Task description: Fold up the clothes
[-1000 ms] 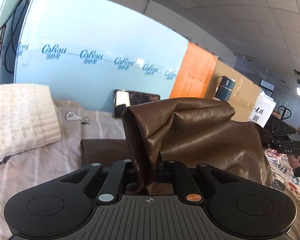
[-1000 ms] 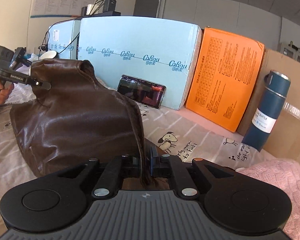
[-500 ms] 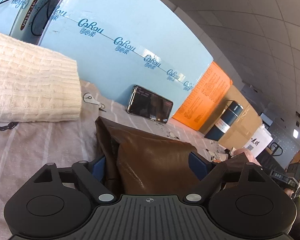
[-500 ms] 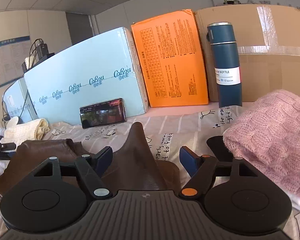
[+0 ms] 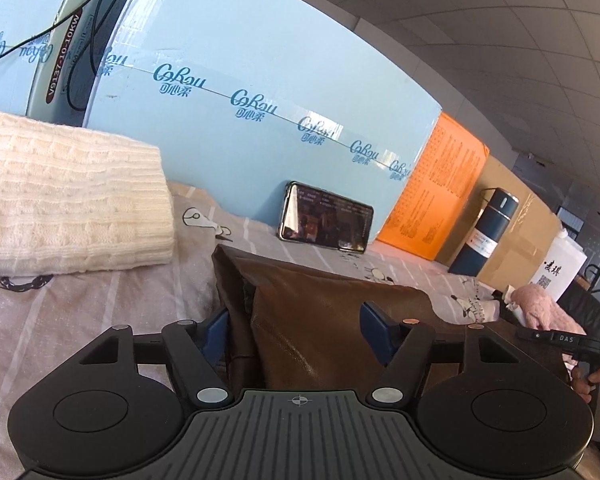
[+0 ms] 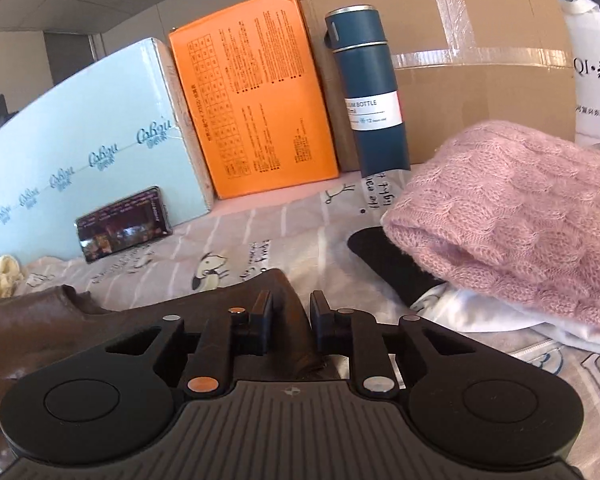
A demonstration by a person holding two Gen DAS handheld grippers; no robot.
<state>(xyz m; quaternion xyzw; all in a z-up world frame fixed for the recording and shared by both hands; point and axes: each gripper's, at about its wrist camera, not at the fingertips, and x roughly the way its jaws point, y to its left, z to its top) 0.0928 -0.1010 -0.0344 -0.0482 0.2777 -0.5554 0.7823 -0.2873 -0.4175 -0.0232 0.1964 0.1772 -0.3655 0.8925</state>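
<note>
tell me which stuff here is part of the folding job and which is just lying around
Part of the job:
- brown leather garment
- left gripper, jaws closing around the garment
- right gripper, jaws closing over a garment edge
- cream knit, folded
- pink knit

Lying about:
- phone
- blue bottle
- orange box
- cardboard box

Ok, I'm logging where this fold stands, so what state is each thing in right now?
brown leather garment: lying folded on the sheet, no longer lifted.
left gripper: jaws wide but closing, garment between them, pads not pressing.
right gripper: jaws closing over a ridge of the garment, gap still visible.
phone: screen on, leaning against the blue box.
blue bottle: upright, capped.
cream knit: folded.
pink knit: folded, on a pile.
</note>
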